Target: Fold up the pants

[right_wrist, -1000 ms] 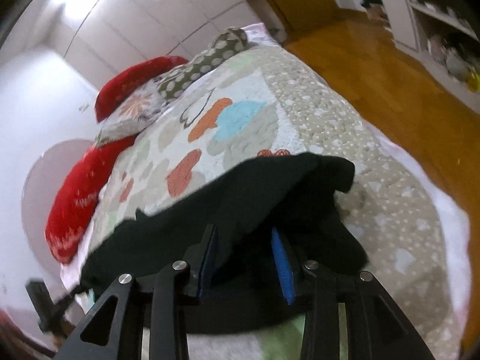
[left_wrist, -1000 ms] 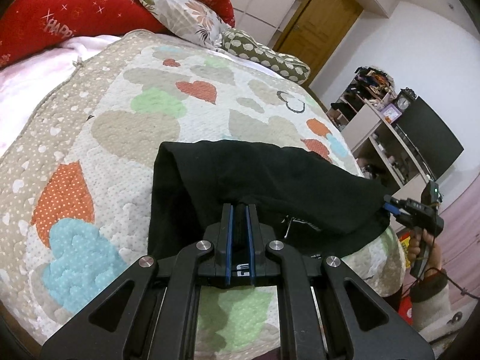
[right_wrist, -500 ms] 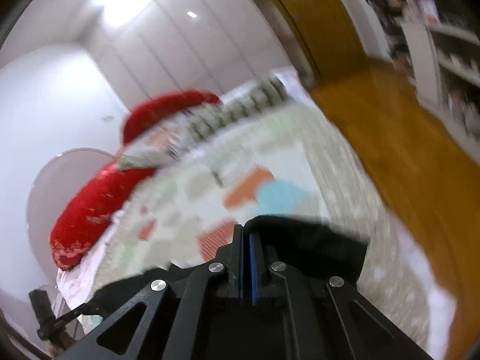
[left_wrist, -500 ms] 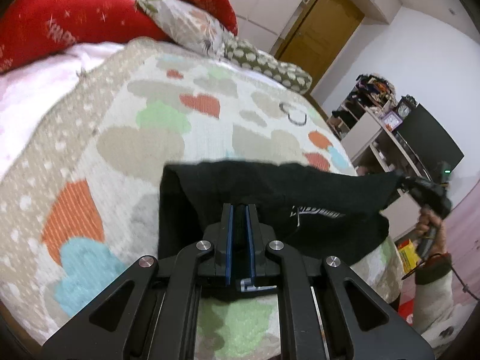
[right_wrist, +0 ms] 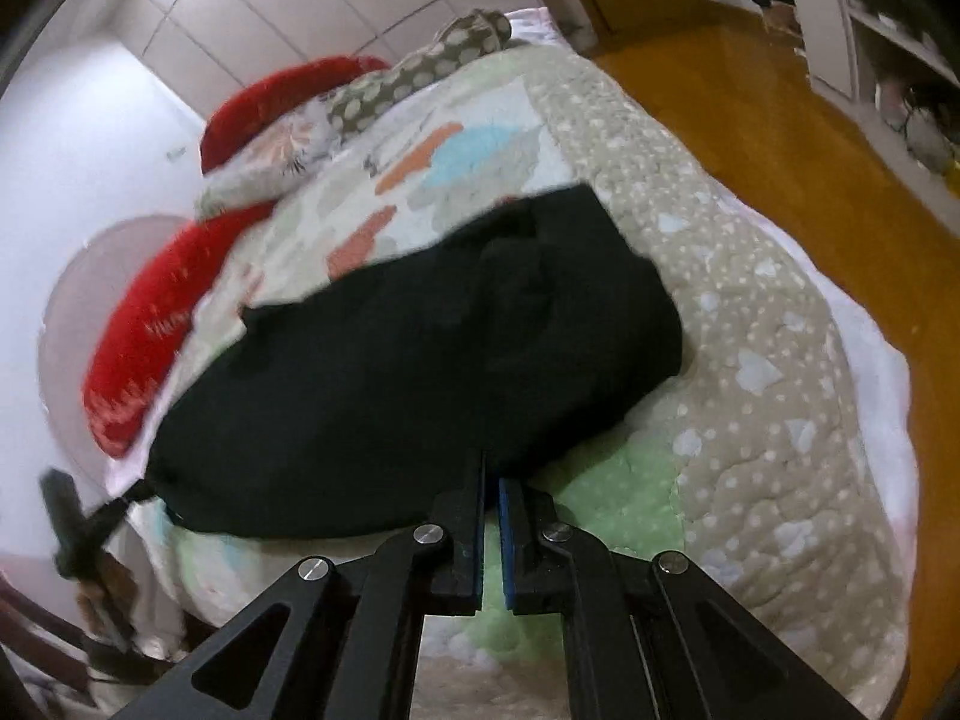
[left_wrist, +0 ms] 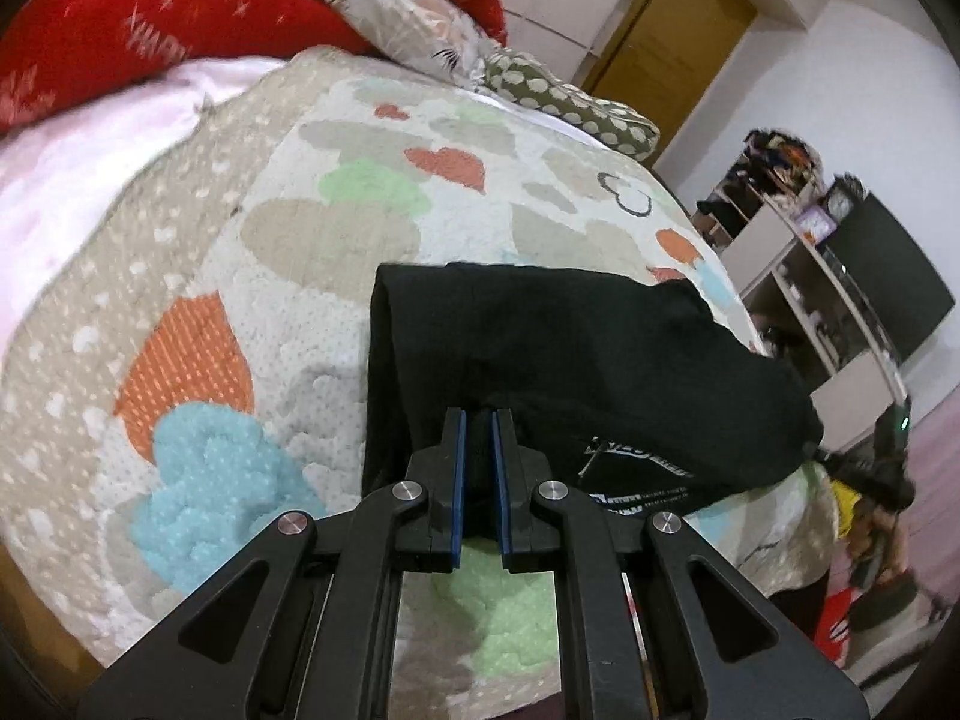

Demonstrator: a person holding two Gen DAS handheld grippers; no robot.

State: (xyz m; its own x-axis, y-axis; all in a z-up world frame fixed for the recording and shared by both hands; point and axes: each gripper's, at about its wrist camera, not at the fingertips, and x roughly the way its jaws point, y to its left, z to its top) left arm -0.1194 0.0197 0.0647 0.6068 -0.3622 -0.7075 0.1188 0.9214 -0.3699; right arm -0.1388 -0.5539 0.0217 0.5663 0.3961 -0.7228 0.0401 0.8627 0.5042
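Left wrist: both grippers (left_wrist: 477, 420) (right_wrist: 491, 474) clamp pants (left_wrist: 540, 360) – on quilt (left_wrist: 300, 240).

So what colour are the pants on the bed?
Black pants, with small white print near one edge; clearest in the left wrist view.

Ahead lies a bed under a heart-patterned quilt (left_wrist: 288, 252), red pillows (left_wrist: 138, 42) at its far end; a wooden door (left_wrist: 672, 54) and shelves (left_wrist: 798, 276) stand right, above an orange wooden floor (right_wrist: 780, 138).

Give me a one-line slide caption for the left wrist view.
Left gripper shut on folded black cotton pants lying on a heart-patterned quilted bedspread.
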